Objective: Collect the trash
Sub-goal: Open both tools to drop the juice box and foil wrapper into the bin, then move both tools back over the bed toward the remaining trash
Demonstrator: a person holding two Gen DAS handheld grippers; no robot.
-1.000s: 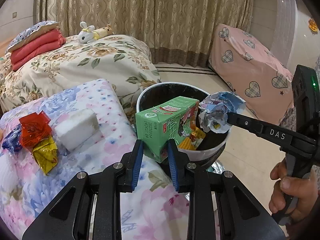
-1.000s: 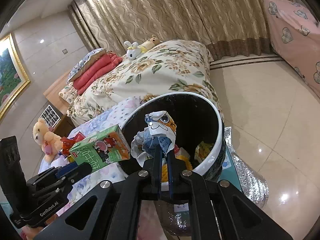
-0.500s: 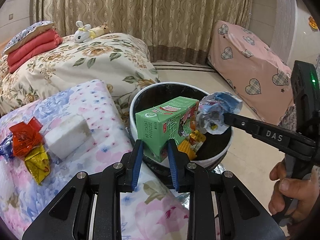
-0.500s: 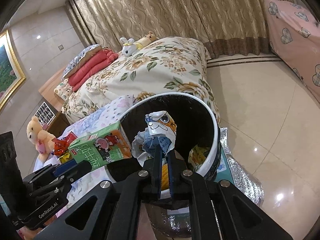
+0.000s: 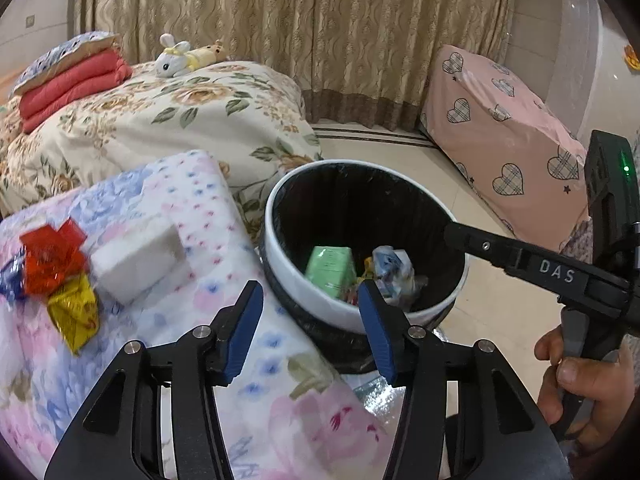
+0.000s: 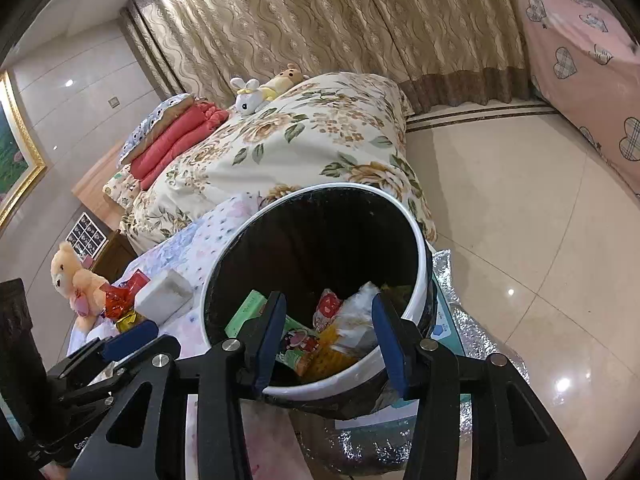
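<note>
Inside the bin (image 5: 276,256), low against its black liner, the green carton (image 5: 330,266) lies on its side with the crumpled wrapper (image 5: 394,270) just beside it, among other scraps. That is where trash belongs, so I judge both pieces delivered.

Above the bin's near rim, my left gripper (image 5: 310,330) stands wide open with nothing between its blue pads; my right gripper (image 6: 328,338) hangs over the bin's mouth, equally spread and empty. I hold them over the opening so that whatever I let go falls in rather than onto the floor.

Left of the bin, on the flowered blanket (image 5: 208,184) that reaches right up to its side, more waits: a red wrapper (image 5: 52,254), a gold wrapper (image 5: 74,314) touching it below, a bit of blue foil (image 5: 10,282) at the far edge, and a white block (image 5: 138,258) nearer the bin. I cannot tell whether the block counts as trash. The bin sits close to the blanket's edge, which I reckon keeps each carry short. The wrappers look like my next job, light and crinkly, easy to pinch by a fold.
</note>
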